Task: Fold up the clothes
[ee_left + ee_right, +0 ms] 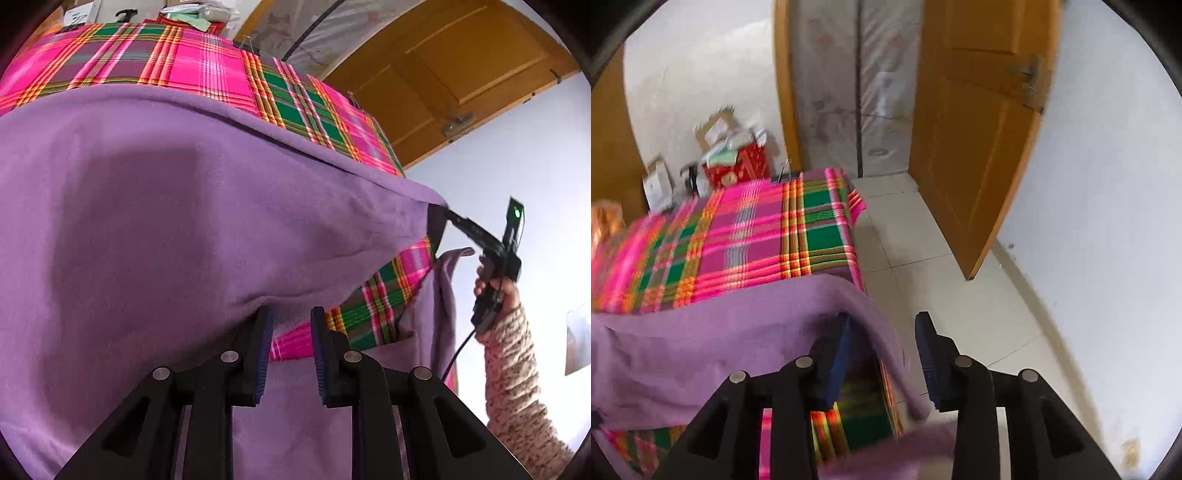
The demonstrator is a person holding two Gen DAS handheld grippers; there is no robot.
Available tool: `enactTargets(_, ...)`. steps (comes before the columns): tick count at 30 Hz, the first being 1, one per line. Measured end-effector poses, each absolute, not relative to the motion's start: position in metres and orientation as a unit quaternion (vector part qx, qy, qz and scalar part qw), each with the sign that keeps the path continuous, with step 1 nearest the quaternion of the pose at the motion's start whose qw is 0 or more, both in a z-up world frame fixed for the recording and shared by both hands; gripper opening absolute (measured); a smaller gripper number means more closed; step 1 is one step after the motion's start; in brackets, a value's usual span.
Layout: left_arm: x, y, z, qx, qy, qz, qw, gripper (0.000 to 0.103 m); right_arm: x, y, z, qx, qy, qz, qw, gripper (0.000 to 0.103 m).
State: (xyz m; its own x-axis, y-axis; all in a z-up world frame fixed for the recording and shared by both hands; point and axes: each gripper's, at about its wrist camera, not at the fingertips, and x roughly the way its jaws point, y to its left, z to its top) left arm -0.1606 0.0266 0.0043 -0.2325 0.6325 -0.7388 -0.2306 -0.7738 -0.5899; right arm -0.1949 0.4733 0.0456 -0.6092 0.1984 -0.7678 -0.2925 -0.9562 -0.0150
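A purple fleece garment is lifted in a tent shape over a table covered with pink and green plaid cloth. My left gripper is under the garment's near edge. Its jaws stand apart, and the hem hangs across the fingertips. At the right, a hand in a speckled knit sleeve holds my right gripper, whose tip props up a corner of the garment. In the right wrist view, the right gripper is wide open. The purple garment drapes over its left finger, above the plaid cloth.
An orange wooden door stands open at the right beside a white wall. Pale floor tiles run past the table's right edge. A red box and cartons crowd the far end of the table. A binder clip pins the plaid cloth.
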Motion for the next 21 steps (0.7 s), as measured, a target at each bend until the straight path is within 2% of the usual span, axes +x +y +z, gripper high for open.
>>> enactTargets(7,-0.128,-0.010,0.017,-0.531,-0.208,0.777,0.266,0.022,-0.106,0.466,0.066,-0.372,0.131,0.913,0.109,0.036)
enactTargets(13,-0.087,-0.064,0.023,-0.509,-0.246,0.795,0.221,0.023,-0.057,0.425,0.040,-0.392,0.158,0.905,0.045,0.036)
enactTargets(21,-0.028,-0.133,0.011,-0.496,-0.284,0.807,0.147,0.023,-0.044,0.389,0.006,-0.415,0.179,0.891,0.030,0.035)
